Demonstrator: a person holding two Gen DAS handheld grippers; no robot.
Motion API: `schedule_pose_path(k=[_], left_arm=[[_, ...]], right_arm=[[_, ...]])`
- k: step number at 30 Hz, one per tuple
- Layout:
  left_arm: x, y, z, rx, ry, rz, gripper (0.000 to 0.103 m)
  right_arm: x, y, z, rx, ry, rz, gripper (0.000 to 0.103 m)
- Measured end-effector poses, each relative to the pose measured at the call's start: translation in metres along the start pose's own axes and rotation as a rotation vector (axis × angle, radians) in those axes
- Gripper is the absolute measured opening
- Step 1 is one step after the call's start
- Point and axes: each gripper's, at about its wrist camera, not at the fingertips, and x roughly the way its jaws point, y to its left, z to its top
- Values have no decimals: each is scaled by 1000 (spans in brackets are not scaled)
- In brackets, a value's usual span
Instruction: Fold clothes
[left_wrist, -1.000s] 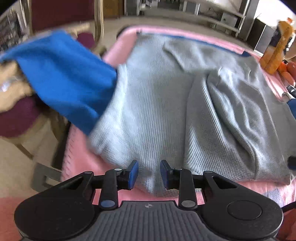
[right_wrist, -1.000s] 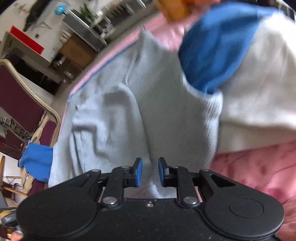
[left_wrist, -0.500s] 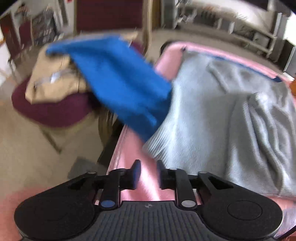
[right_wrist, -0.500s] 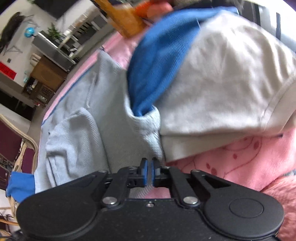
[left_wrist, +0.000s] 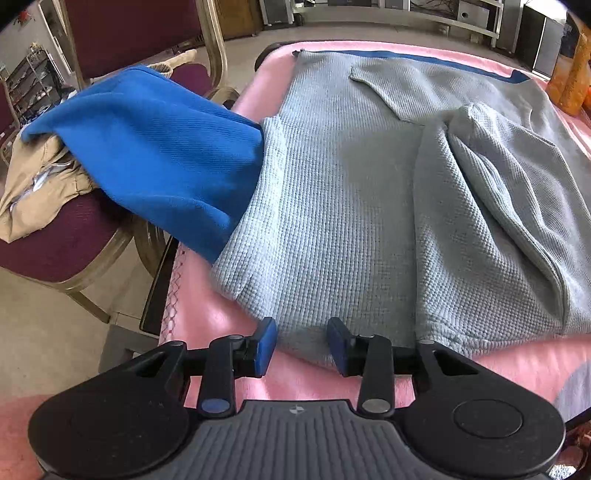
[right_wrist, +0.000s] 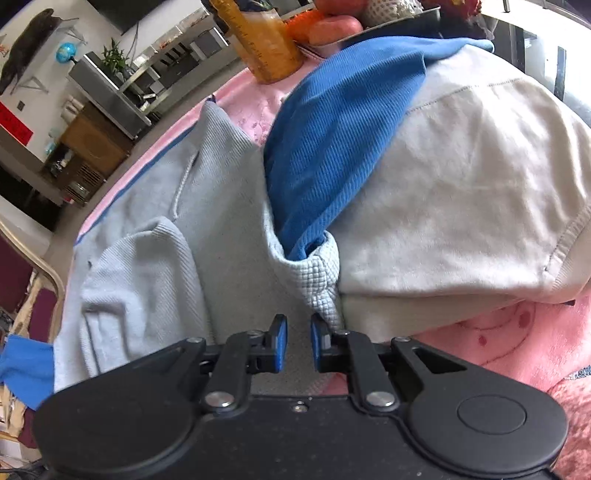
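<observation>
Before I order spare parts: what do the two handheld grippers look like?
Both are matte black with two rounded lobes and linkage arms on silver pivot pins. The left gripper has blue finger pads, one blue pivot cap, a ribbed grey centre panel and a small round emblem. The right gripper has blue pads and a plain black body.

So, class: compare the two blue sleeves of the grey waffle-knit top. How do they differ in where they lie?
The left blue sleeve hangs off the pink table onto a maroon chair; the right blue sleeve stays on the table, draped over a folded cream garment. The left rests on tan clothing; the right does not. Both emerge from grey cuffs.
</observation>
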Motion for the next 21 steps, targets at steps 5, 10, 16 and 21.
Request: schedule_pose_path(k=[5, 10, 16, 21], left_arm=[[-38, 4, 7, -26, -70, -59, 34], [-86, -19, 33, -21, -166, -139, 35], [-116, -84, 54, 90, -251, -159, 35], [-106, -142, 63, 159, -240, -150, 38]], right_arm=[[-33, 9, 12, -8, -67, 88, 30], [-91, 9, 48, 55, -220, 172, 44], [-111, -36, 90, 190, -364, 209, 48], [-95, -74, 129, 252, -449, 214, 49]])
